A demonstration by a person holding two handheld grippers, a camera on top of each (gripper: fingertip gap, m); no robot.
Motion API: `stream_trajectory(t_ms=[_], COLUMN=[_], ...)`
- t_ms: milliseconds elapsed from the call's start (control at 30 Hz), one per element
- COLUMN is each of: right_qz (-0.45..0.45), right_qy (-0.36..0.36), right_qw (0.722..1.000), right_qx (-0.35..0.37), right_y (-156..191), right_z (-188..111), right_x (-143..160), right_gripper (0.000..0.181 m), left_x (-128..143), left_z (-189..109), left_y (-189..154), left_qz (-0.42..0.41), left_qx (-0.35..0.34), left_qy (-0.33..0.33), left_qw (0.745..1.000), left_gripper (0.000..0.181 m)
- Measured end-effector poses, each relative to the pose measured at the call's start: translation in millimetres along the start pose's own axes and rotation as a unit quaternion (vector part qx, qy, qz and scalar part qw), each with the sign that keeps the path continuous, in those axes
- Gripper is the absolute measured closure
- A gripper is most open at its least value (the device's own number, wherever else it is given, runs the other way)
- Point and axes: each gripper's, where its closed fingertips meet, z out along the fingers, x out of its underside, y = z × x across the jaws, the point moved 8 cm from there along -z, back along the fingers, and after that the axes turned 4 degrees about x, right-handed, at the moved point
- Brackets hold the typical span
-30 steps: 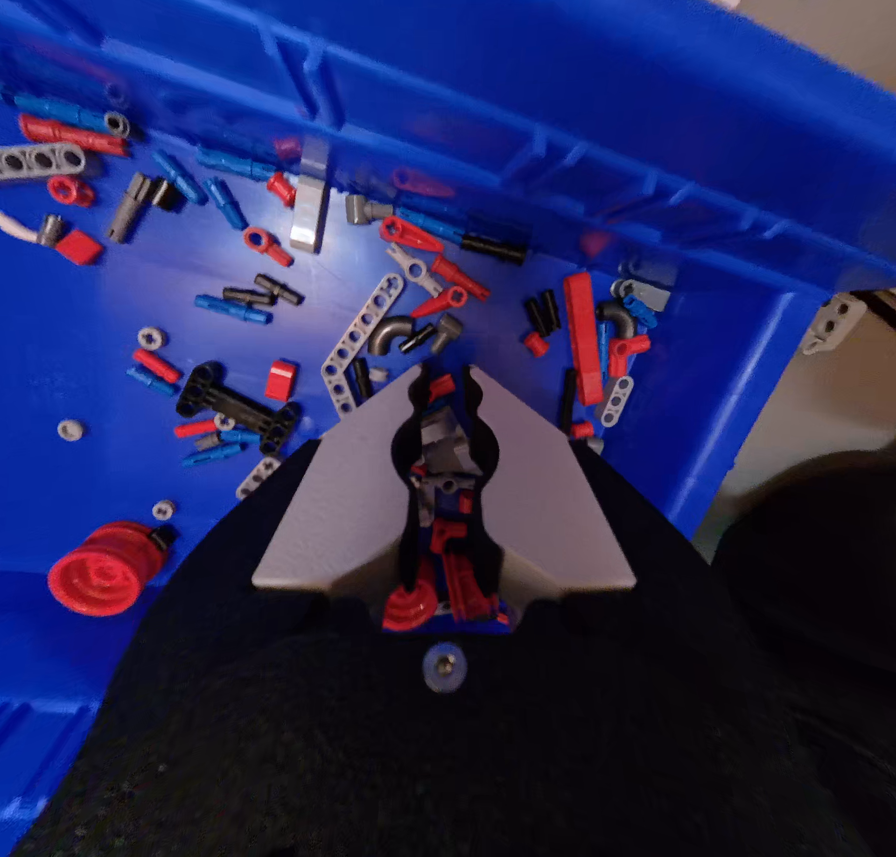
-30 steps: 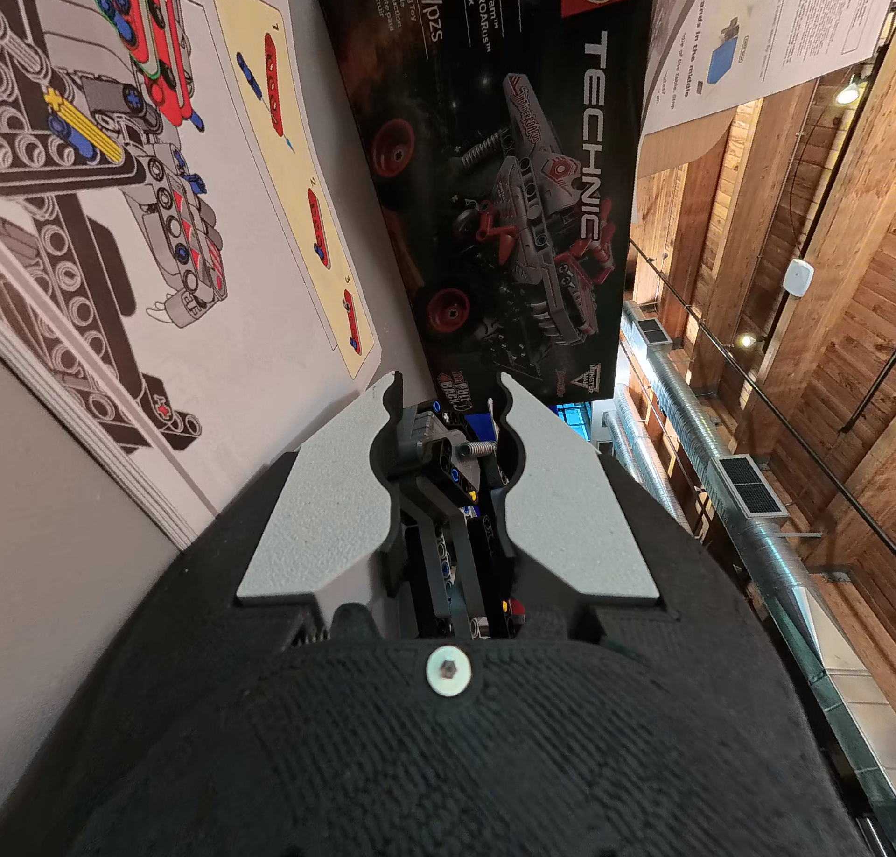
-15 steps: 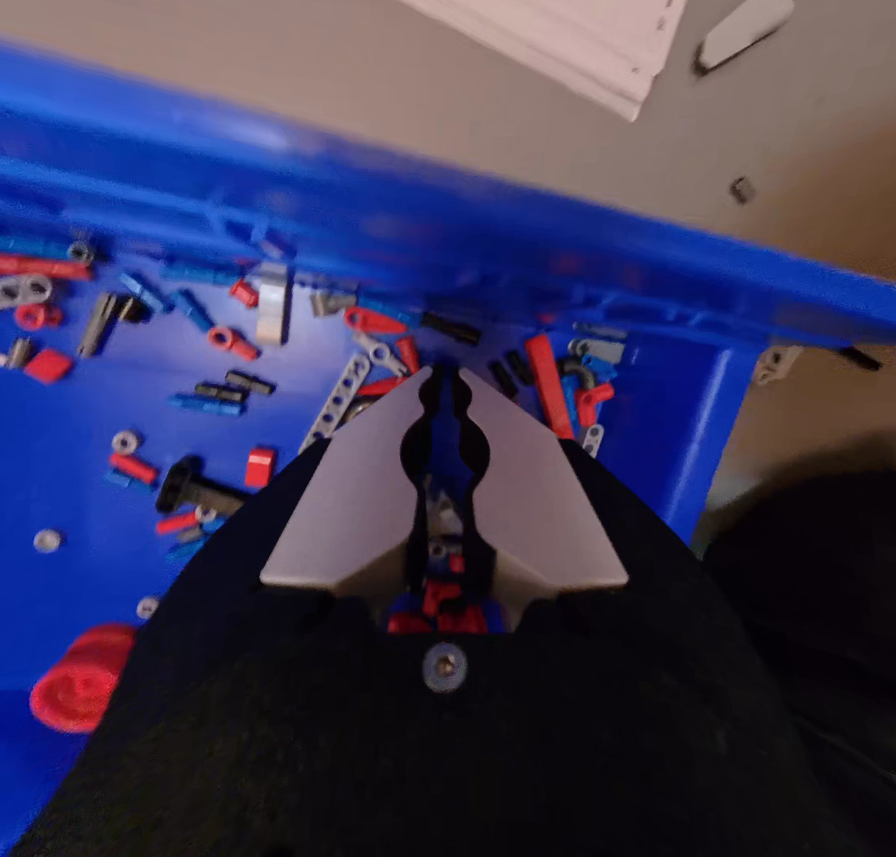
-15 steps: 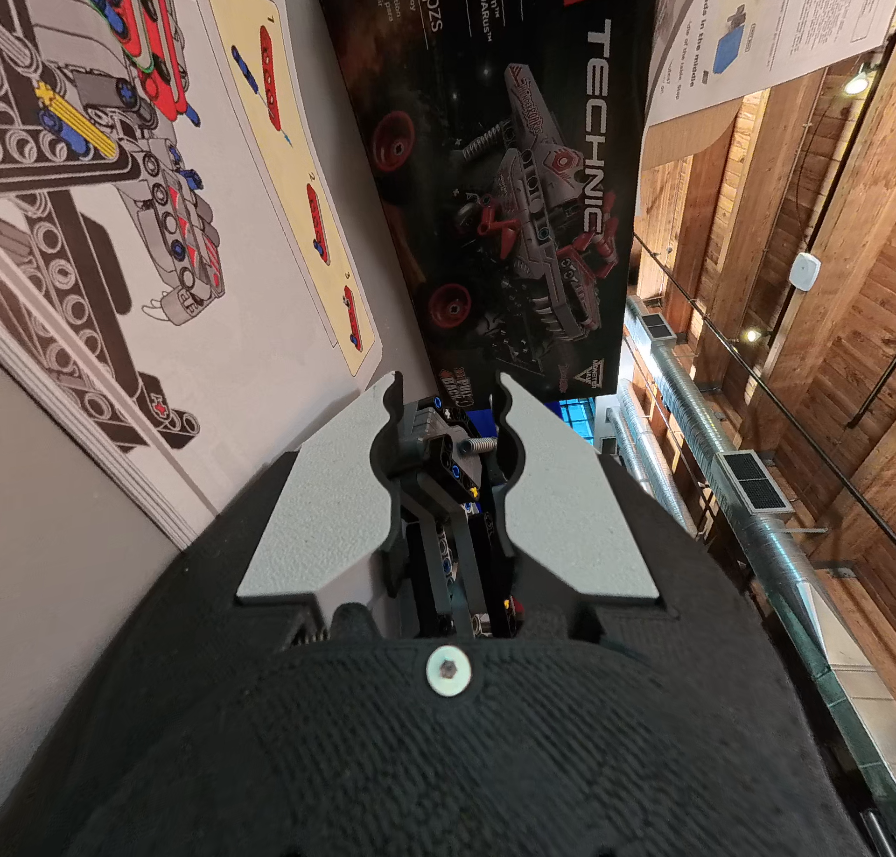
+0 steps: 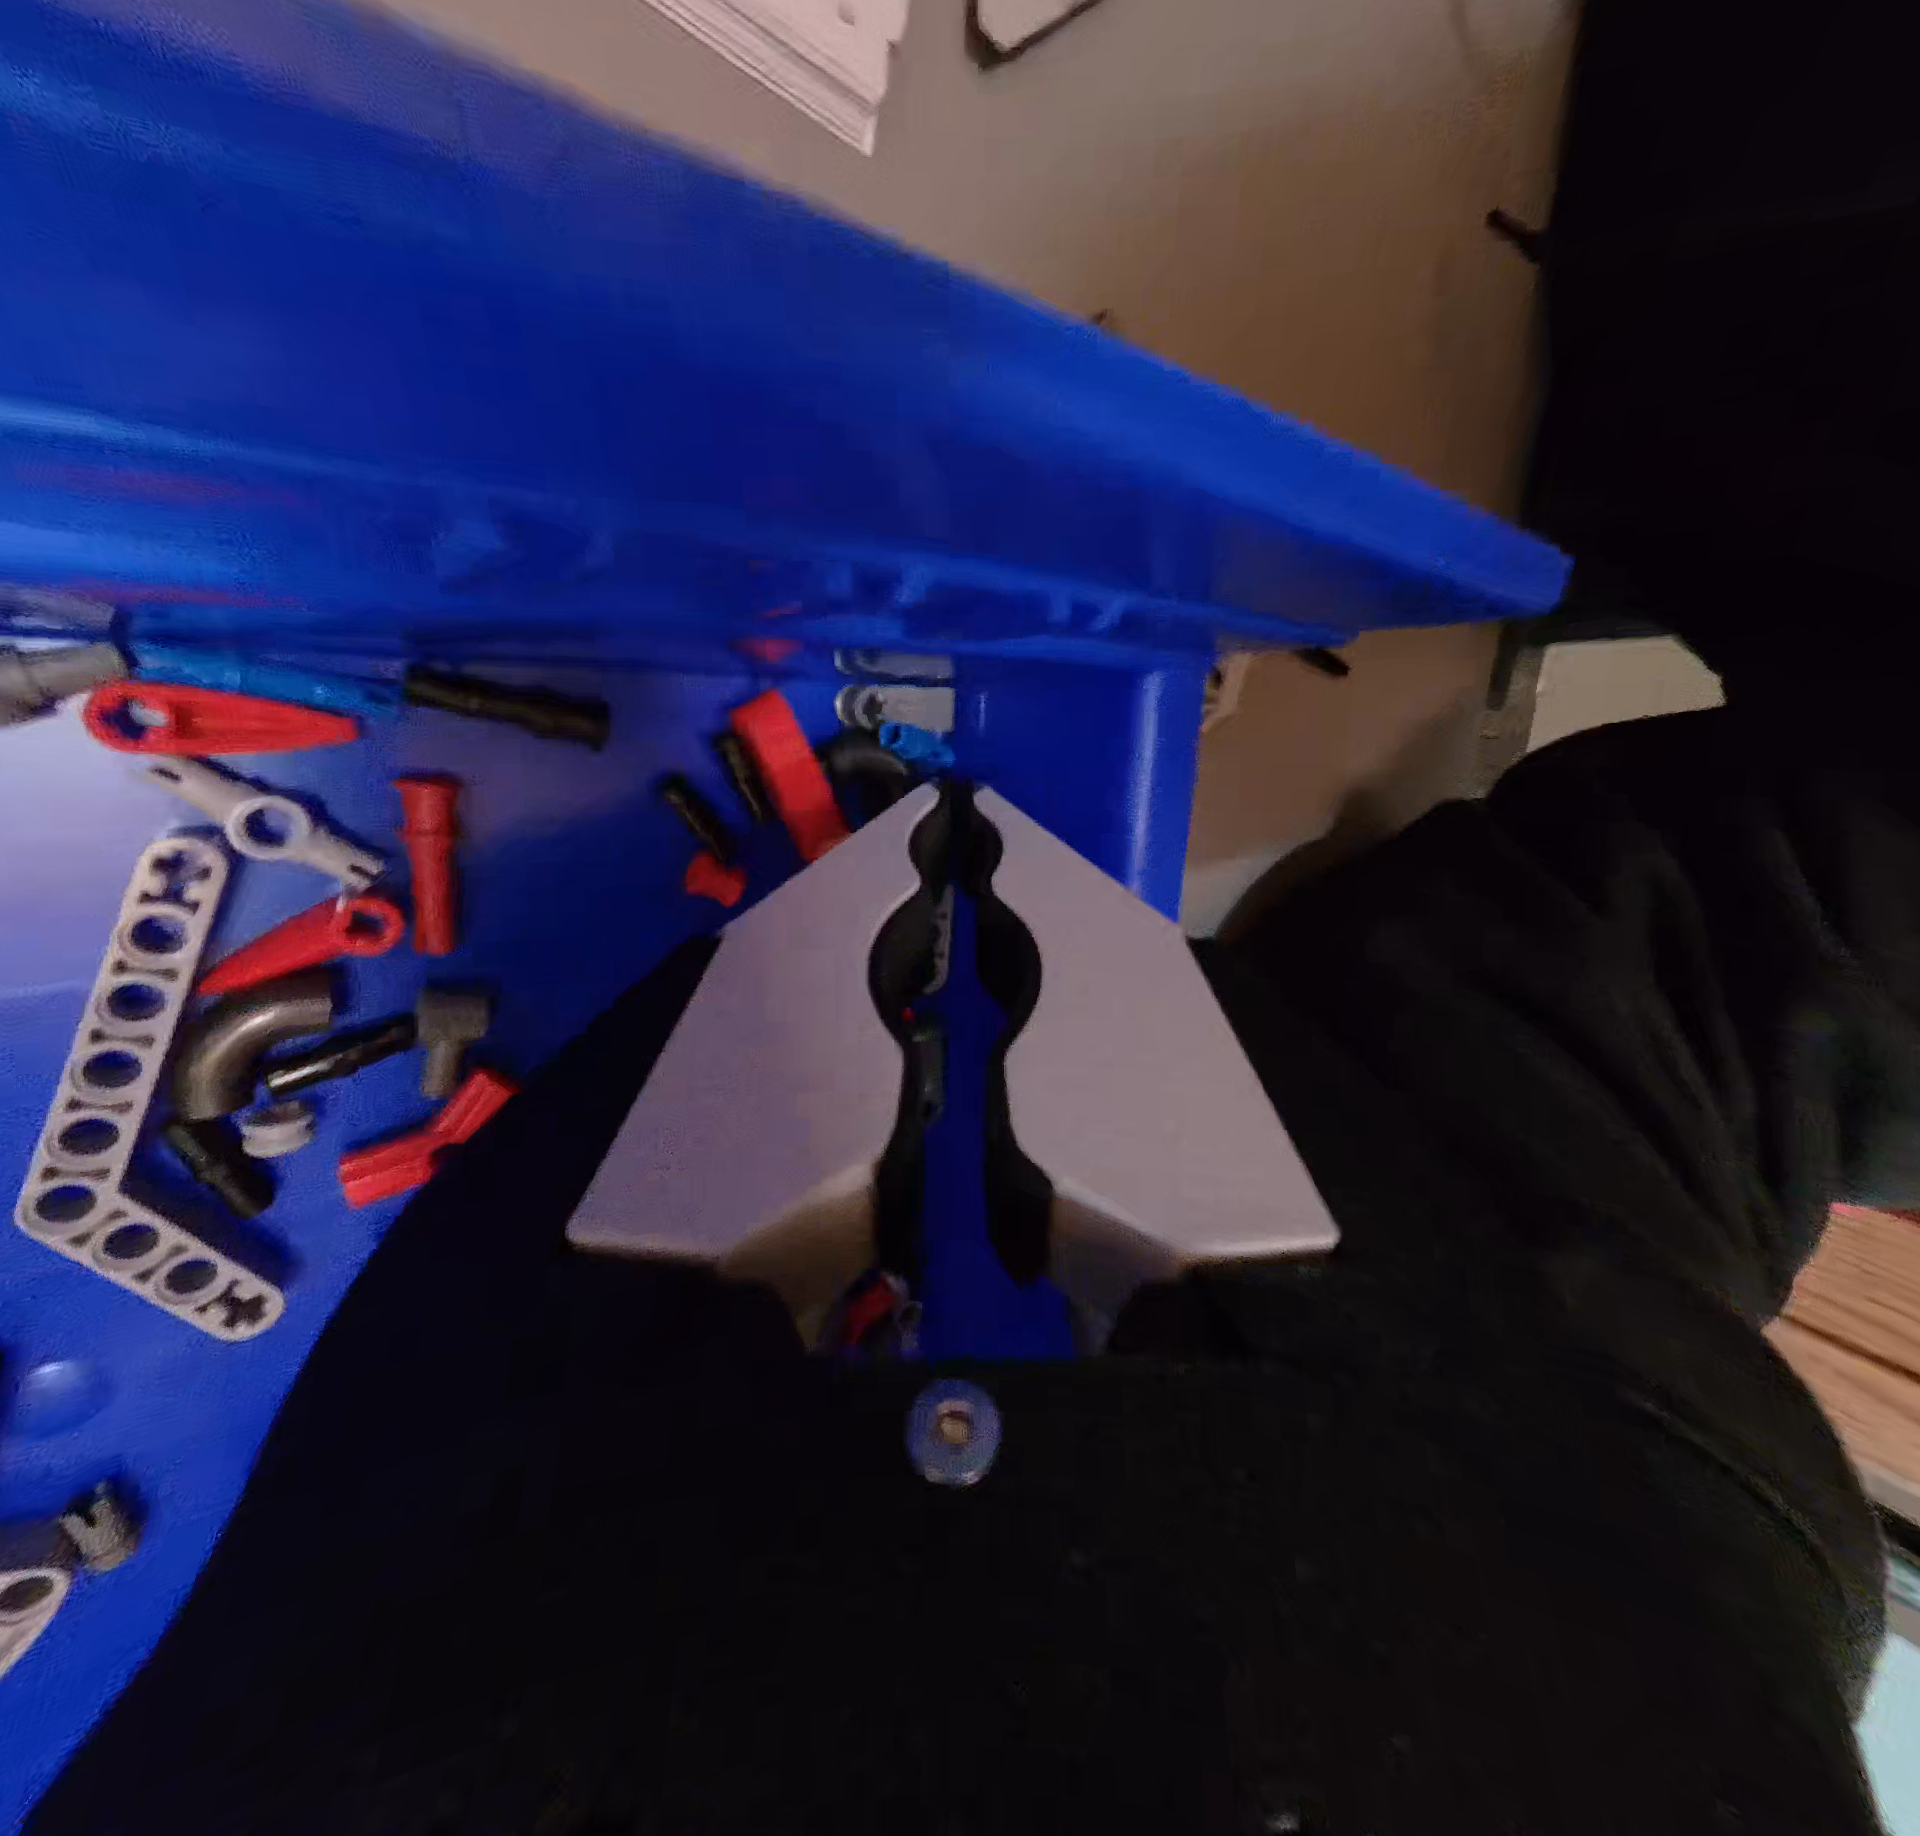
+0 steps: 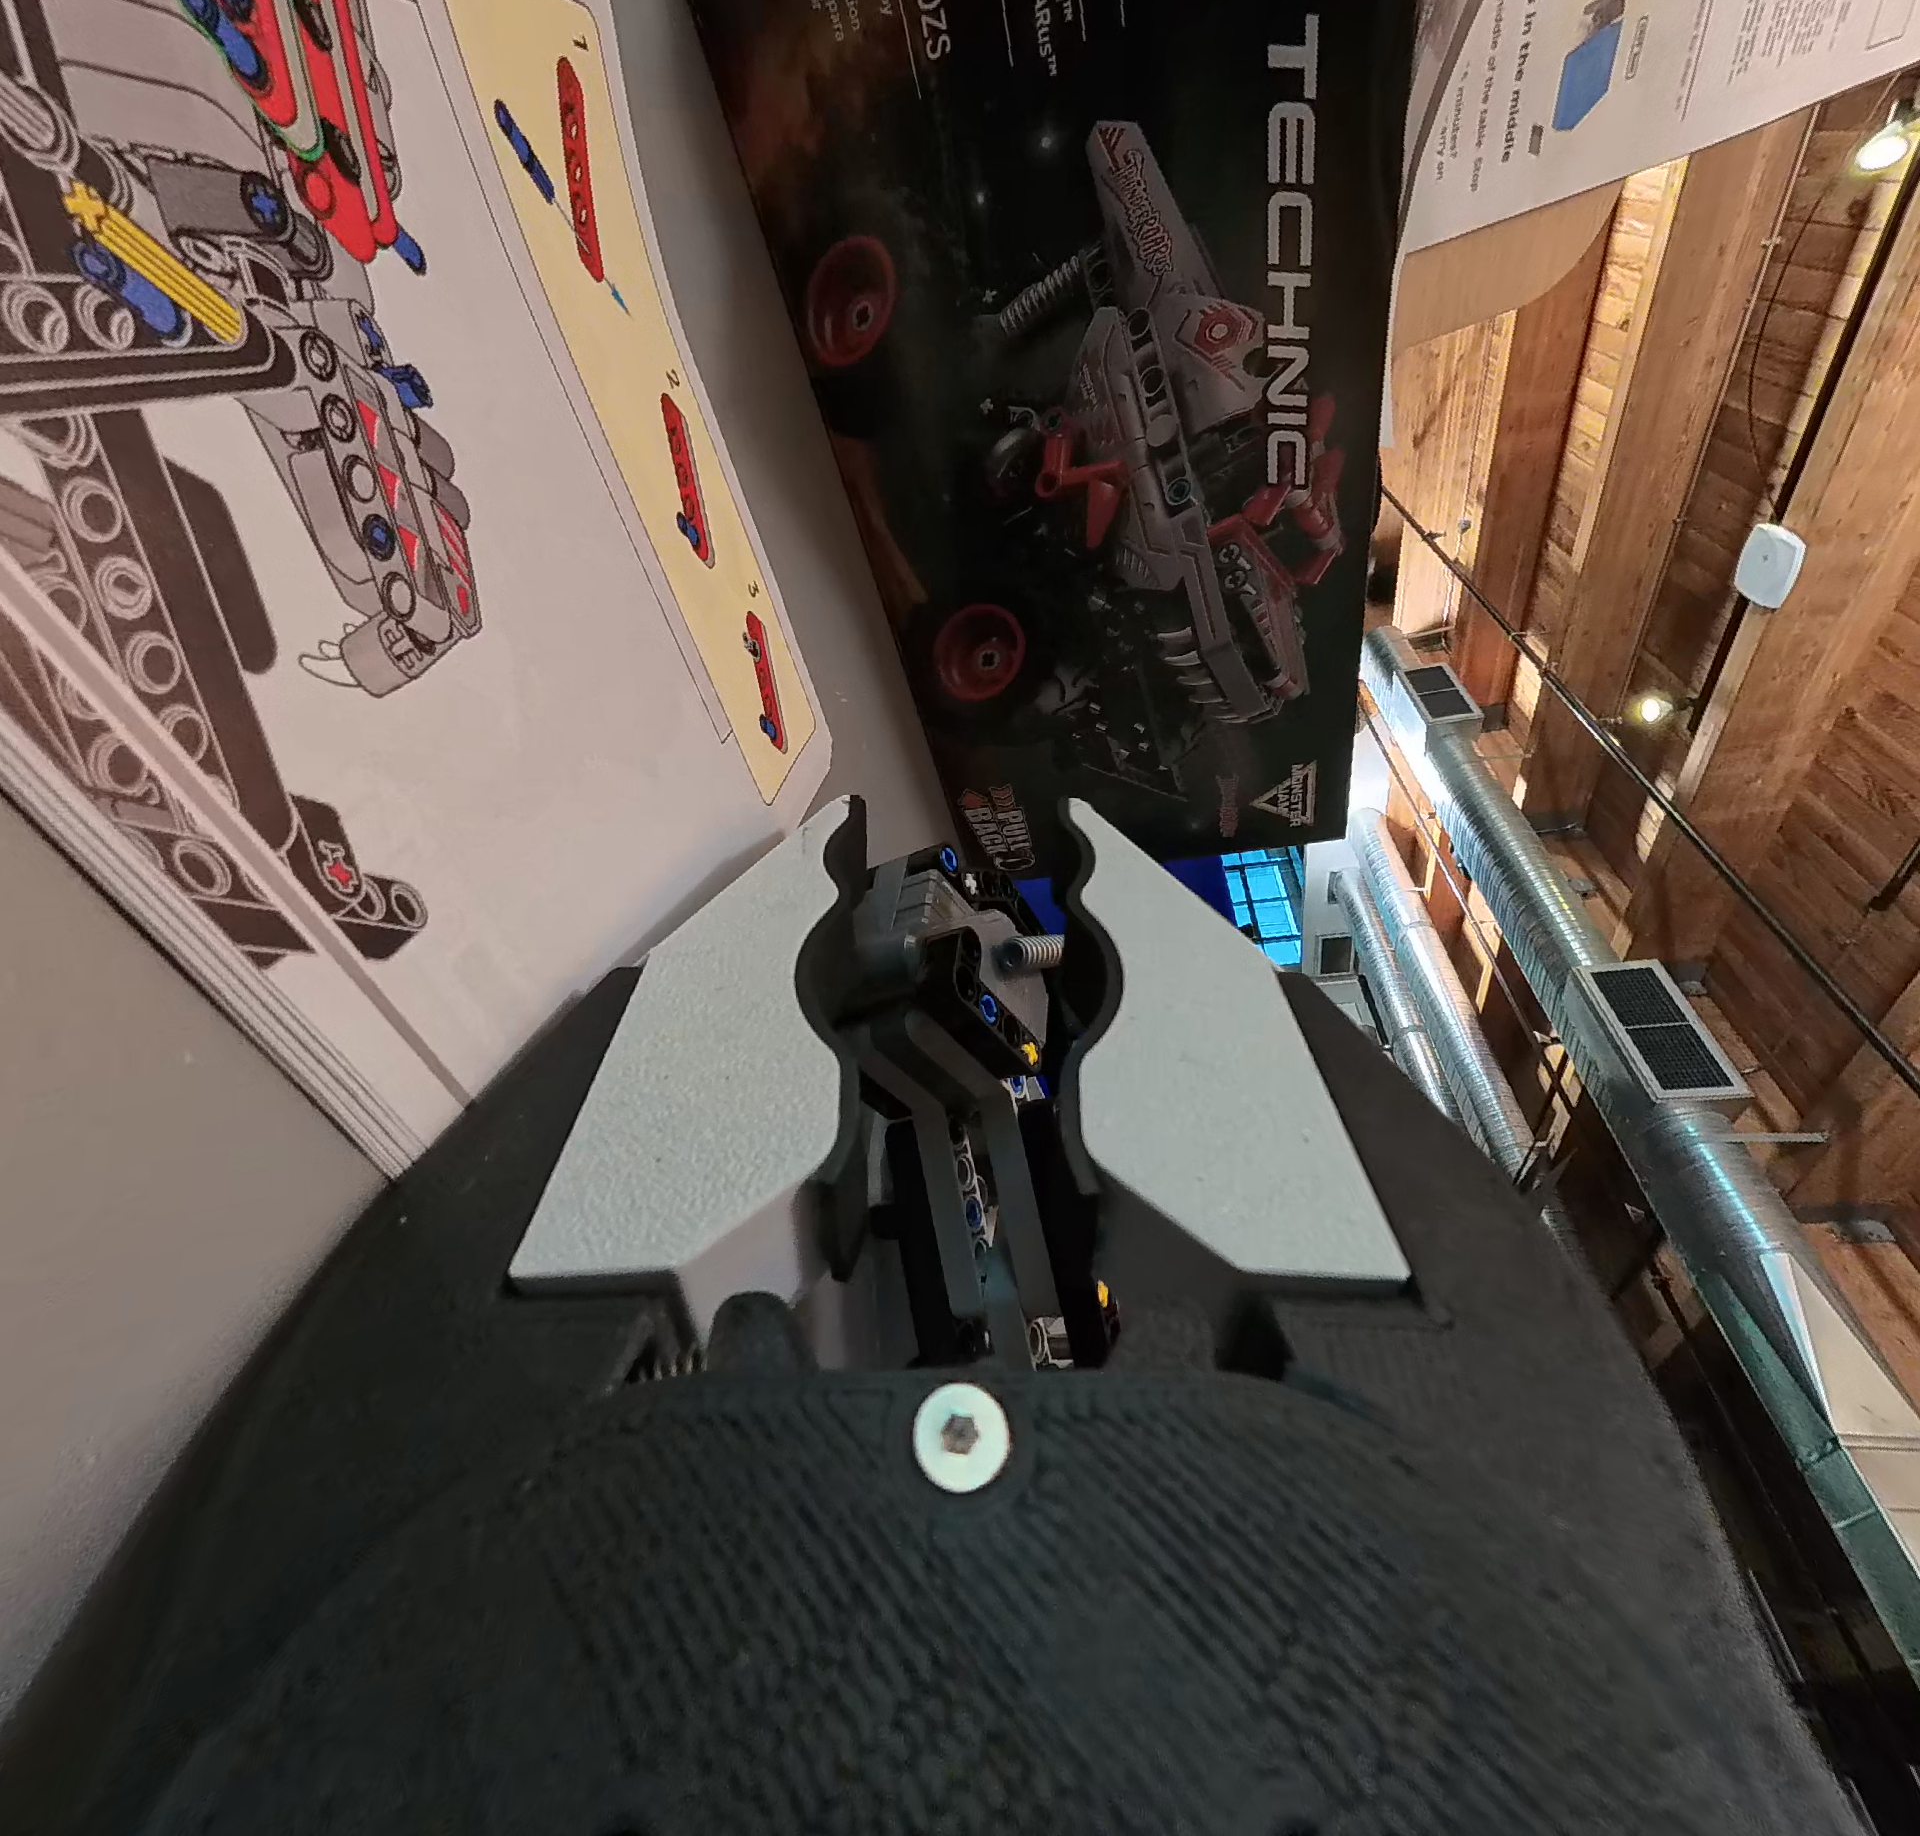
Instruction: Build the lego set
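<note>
In the left wrist view a blue bin [image 5: 520,415] holds several loose red, grey, black and blue Lego Technic pieces. These include a grey L-shaped beam [image 5: 114,1090], a red beam [image 5: 790,778] and a small blue pin [image 5: 914,742]. My left gripper [image 5: 951,799] is inside the bin near its right corner. Its tips meet just below the blue pin, and I cannot tell whether a small piece is pinched. My right gripper [image 6: 961,820] is shut on a dark grey and black Lego assembly [image 6: 935,976] with a small metal spring, held up in the air.
The open instruction booklet [image 6: 312,436] and the dark Lego box [image 6: 1091,384] lie ahead of the right gripper. A printed sheet [image 6: 1662,10], wooden ceiling and metal ducts [image 6: 1538,1007] lie beyond. The bin's far wall rises close ahead of the left gripper. A dark sleeve [image 5: 1558,1007] is on the right. Across from one pair of fingers to the other is roughly 50 cm.
My left gripper has moved right and lower toward the bin's right corner, and its jaws have gone from partly open to shut. The right gripper has hardly moved.
</note>
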Motion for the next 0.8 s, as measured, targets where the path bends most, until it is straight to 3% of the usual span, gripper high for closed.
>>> stream_trajectory(t_ms=[467, 800], right_qz=[-0.005, -0.007], right_qy=[0.0, 0.001], right_qw=[1.0, 1.0], right_qx=[0.005, 0.008], right_y=[0, 0], right_z=[0, 0], right_x=[0, 0], right_gripper=[0.148, 0.145], left_x=[25, 39], left_z=[-28, -62], left_y=[8, 6], left_qz=[-0.046, -0.161], left_qx=[-0.162, -0.287], left_qy=[0.009, -0.04], left_qw=[0.986, 0.943], left_gripper=[0.181, 0.181])
